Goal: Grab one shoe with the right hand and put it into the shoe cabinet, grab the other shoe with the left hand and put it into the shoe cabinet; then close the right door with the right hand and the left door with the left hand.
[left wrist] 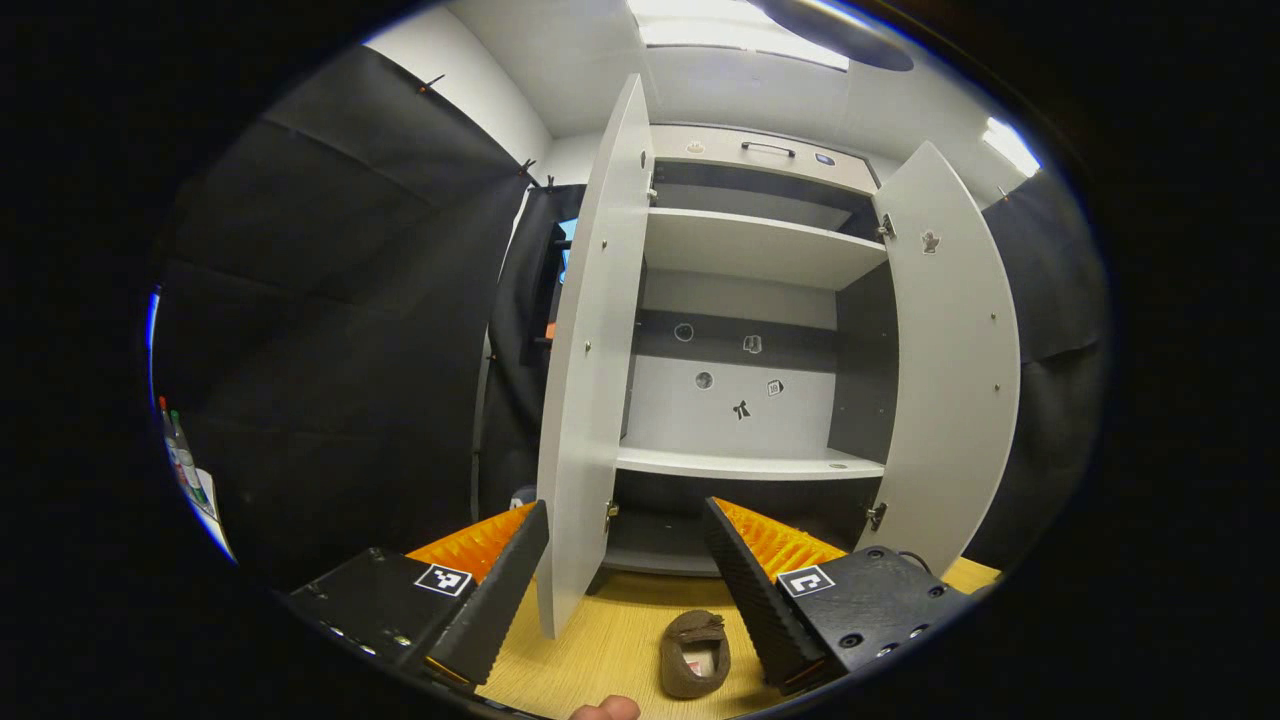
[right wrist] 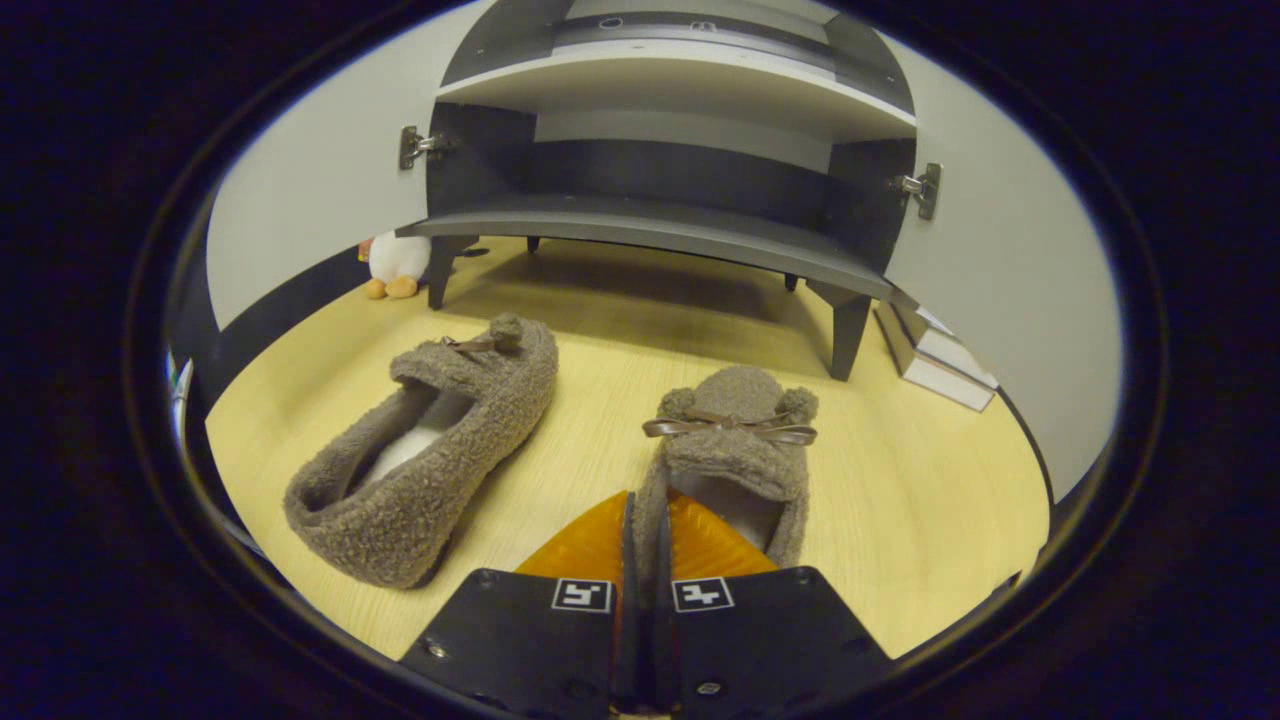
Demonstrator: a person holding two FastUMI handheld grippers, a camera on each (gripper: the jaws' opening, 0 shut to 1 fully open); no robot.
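In the right gripper view the right gripper (right wrist: 640, 540) sits low over the wooden floor (right wrist: 900, 480), its fingers pressed nearly together on the left wall of the near slipper (right wrist: 735, 445), one finger inside the opening and one outside. That slipper (fuzzy, with a ribbon bow and two small ears on the toe) points toward the cabinet (right wrist: 660, 225). The second slipper (right wrist: 430, 460) lies to its left, well apart from it, tilted onto its side with the toe also toward the cabinet. A plush toy (right wrist: 395, 262) sits by the cabinet's left leg, and some books (right wrist: 935, 355) lie stacked by the right leg. In the left gripper view the left gripper (left wrist: 625, 570) is held higher and back, its fingers spread wide with nothing between them. Ahead of it the cabinet stands with the left door (left wrist: 590, 370) and right door (left wrist: 955, 370) both swung open, shelves bare. One slipper shows on the floor between the fingers.
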